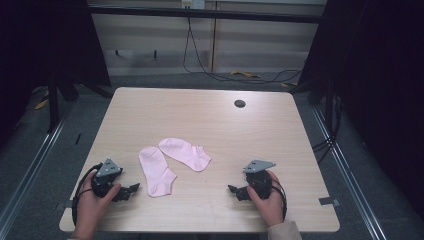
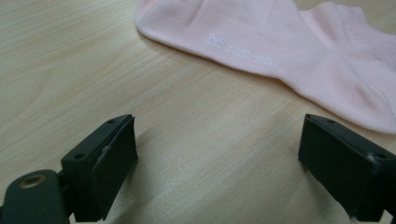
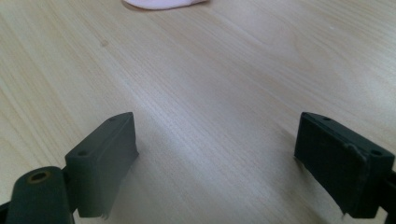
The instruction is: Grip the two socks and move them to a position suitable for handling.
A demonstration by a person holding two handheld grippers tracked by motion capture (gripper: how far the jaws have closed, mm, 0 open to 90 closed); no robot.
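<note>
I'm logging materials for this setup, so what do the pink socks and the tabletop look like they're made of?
The nearer pink sock looks like soft knit fabric: matte, with a fine mesh weave near one end and small white printed lettering. The tabletop looks like light wood or a wood-look laminate, judging by the straight grain lines and faint sheen.

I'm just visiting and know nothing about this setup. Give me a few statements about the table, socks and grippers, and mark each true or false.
1. Two pink socks lie on the table. True: the near sock and the far sock.
2. The left gripper holds a sock. False: it is open, with bare wood between its jaws.
3. The right gripper is open. True.
4. The socks lie far apart. False: they meet or overlap at one end.
5. The table is wooden-looking. True.
</note>
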